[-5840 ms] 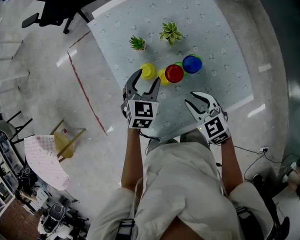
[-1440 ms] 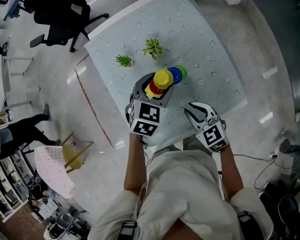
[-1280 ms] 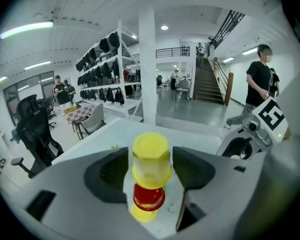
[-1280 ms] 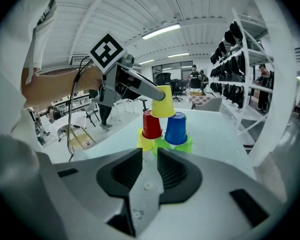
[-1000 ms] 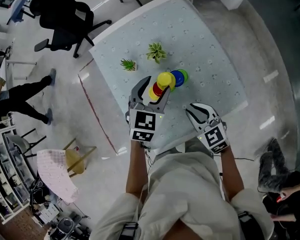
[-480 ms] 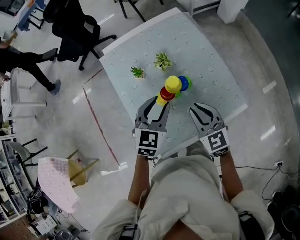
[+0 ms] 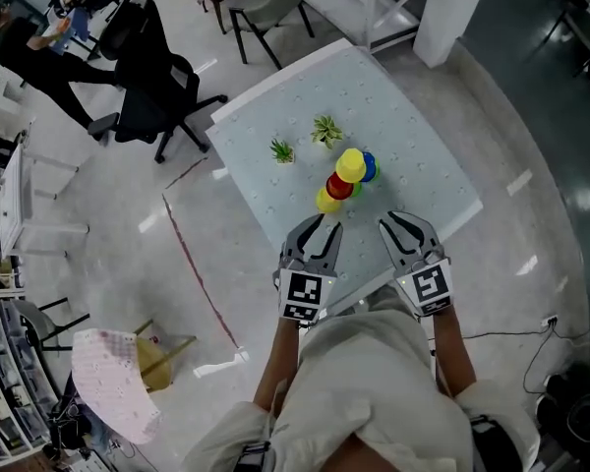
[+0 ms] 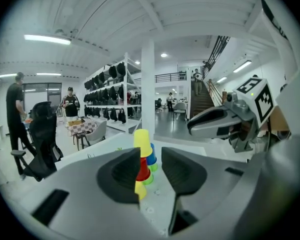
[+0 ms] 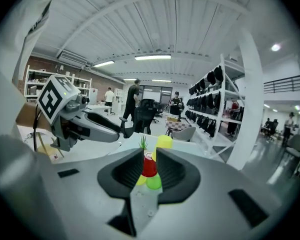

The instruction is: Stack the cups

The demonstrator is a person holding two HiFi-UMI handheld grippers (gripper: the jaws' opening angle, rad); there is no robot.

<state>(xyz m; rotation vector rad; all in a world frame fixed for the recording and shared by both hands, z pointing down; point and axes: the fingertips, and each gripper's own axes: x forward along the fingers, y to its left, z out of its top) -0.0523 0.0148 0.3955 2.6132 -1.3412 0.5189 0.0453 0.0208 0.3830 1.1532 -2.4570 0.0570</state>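
On the pale blue table the cups form a small pile. A yellow cup sits on top, over a red cup and a blue cup. Another yellow cup and a green one stand at the bottom. My left gripper hovers near the table's front edge, apart from the pile. Its jaws have just been closing, with nothing between them. My right gripper is beside it, shut and empty. The pile shows beyond the jaws of the left gripper and the right gripper.
Two small potted plants stand behind the cups. A black office chair and a person are off the table's far left corner. A grey chair and white shelving are beyond. A red line runs along the floor.
The cups went from a flat group to a pile with the yellow cup on top. My left gripper drew back from the pile and its wide jaws closed. Both grippers now sit nearer the front edge.
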